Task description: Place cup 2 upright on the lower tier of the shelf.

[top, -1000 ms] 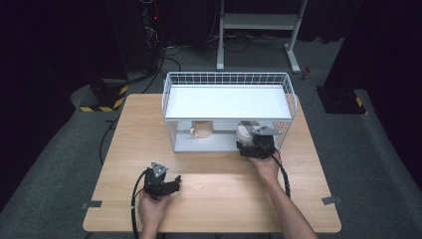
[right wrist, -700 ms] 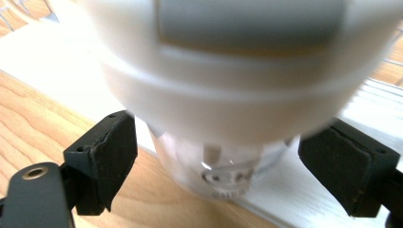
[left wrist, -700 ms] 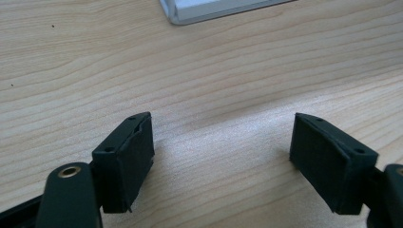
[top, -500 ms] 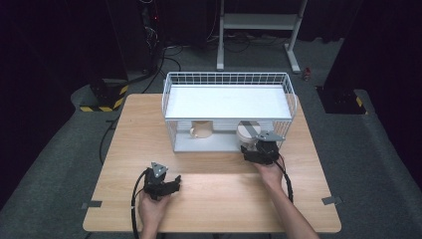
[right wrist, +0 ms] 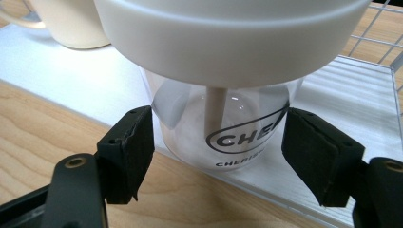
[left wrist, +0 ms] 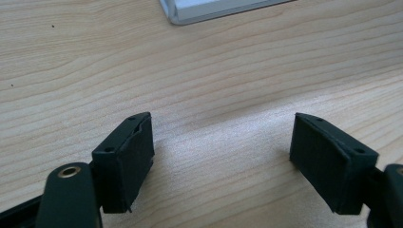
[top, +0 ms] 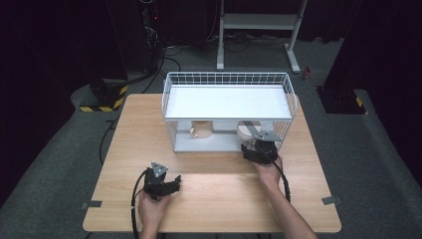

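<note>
A clear glass cup with a broad white lid and dark lettering stands on the lower shelf of a white wire rack. My right gripper is open, one jaw on each side of the cup's base, not touching it. In the high view the cup sits at the rack's front right, just beyond the right gripper. A cream mug stands on the same shelf to the left, and its side shows behind the cup. My left gripper is open over bare wood, low at the table's front left.
The wooden table carries the rack across its far half. The rack's white top shelf overhangs both cups. Its wire side runs close on the right of the glass cup. Cables trail from both grippers toward the near edge.
The right gripper has drawn back slightly toward the person, off the rack's front. The left gripper has stayed put.
</note>
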`<state>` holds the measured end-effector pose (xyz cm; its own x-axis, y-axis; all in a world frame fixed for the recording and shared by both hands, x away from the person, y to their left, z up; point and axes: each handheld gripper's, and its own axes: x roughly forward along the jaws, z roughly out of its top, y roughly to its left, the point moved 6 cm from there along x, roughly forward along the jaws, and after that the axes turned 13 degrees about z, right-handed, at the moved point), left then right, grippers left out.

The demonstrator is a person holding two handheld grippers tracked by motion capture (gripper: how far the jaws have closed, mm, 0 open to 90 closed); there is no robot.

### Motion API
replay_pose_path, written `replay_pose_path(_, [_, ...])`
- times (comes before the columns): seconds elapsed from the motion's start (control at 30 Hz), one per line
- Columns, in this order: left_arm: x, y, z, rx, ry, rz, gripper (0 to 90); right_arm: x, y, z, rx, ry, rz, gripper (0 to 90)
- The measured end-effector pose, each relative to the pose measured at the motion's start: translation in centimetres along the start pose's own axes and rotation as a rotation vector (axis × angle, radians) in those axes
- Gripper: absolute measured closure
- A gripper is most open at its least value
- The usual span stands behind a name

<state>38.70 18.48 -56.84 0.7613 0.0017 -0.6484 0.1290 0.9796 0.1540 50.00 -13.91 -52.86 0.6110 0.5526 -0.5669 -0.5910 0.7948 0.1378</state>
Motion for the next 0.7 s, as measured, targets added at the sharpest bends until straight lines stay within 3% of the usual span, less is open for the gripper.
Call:
replay_pose_path(0.1, [0.01,-0.01,0.00,-0.001,-0.001,0.001,22.8,0.22,-0.17,0.05,-0.002,0.004,-0.011,29.0])
replay_pose_path(0.2, [-0.02,0.03,-0.02,0.006,0.002,-0.001,22.8,0.44,-0.31,0.17,0.028,0.005,-0.012,30.8])
replay_pose_path(0.7, [-0.02,0.04,-0.02,0.005,0.003,-0.001,22.8,0.86,-0.94,0.66,0.020,0.010,-0.059,41.8])
